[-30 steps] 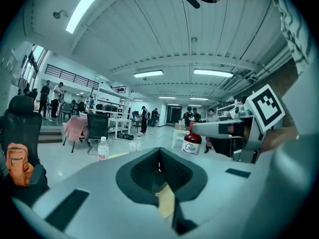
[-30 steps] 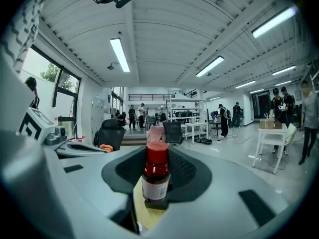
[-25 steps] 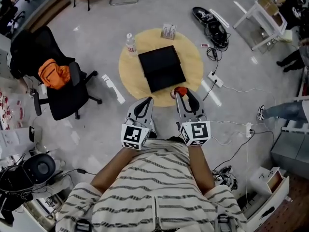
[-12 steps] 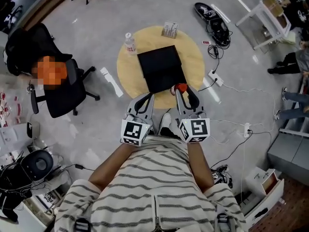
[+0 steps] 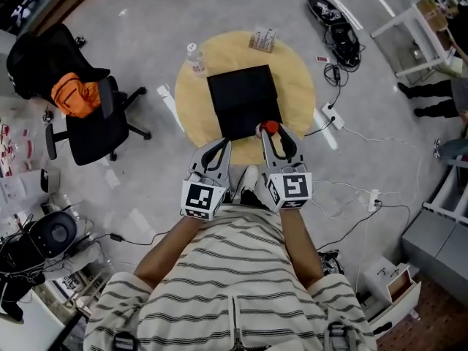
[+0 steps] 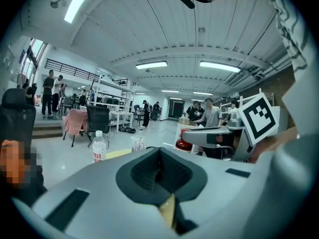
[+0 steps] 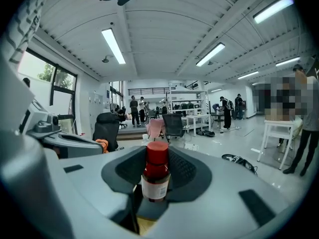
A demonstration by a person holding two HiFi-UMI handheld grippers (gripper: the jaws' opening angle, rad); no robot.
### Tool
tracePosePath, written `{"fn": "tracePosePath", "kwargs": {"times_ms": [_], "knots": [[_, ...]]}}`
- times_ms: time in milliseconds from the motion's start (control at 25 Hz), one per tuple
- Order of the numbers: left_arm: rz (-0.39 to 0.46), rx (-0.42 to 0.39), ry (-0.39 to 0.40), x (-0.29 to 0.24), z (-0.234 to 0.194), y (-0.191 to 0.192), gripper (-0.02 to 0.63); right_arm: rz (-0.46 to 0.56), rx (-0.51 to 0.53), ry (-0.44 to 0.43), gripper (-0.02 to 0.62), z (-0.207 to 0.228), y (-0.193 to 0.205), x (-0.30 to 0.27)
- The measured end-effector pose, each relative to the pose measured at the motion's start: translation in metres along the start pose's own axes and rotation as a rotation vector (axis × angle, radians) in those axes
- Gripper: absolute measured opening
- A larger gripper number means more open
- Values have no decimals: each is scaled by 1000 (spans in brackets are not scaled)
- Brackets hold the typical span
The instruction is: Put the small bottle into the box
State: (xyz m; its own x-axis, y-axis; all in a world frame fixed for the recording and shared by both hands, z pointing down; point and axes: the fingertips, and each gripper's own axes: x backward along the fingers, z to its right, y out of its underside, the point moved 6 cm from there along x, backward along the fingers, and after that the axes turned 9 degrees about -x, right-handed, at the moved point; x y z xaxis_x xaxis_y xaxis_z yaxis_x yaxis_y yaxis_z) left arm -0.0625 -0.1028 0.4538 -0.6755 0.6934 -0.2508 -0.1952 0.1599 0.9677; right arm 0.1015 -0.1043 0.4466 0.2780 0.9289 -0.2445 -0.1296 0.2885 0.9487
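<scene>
Head view puts your left gripper (image 5: 221, 146) just short of the table (image 5: 296, 86), its jaws pressed together on nothing. Just to its right, your right gripper (image 5: 271, 133) is clamped on the small bottle (image 7: 156, 177). The bottle stands upright with its red cap above the pads, at the near right corner of the black box (image 5: 241, 97) ahead of that gripper.

From above the box looks flat and dark, and I cannot tell whether it is open. If it is closed, pushing on would knock the bottle against the lid and could twist it in the pads. If it is open, coming in low risks catching the near wall, and letting go high could topple the bottle.

A second ago the cap sat a little short of that corner. Now it overlaps the box edge, and both grippers have moved closer to the table. The grip looks unchanged.
</scene>
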Motion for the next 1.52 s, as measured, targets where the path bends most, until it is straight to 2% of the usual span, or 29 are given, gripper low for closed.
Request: {"fn": "tracePosePath", "kwargs": {"times_ms": [120, 440, 680, 1240, 1520], "knots": [[-21, 21, -24, -8, -2, 6, 20, -14, 2, -14, 149, 7, 8, -12], [-59, 5, -13, -22, -4, 18, 21, -31, 14, -27, 149, 22, 30, -43], [-86, 13, -21, -25, -3, 26, 21, -82, 37, -7, 149, 30, 58, -59], [-97, 5, -23, -25, -5, 30, 21, -208, 69, -43, 149, 28, 113, -89], [-104, -10, 5, -26, -1, 34, 21, -232, 78, -51, 149, 26, 130, -104]]}}
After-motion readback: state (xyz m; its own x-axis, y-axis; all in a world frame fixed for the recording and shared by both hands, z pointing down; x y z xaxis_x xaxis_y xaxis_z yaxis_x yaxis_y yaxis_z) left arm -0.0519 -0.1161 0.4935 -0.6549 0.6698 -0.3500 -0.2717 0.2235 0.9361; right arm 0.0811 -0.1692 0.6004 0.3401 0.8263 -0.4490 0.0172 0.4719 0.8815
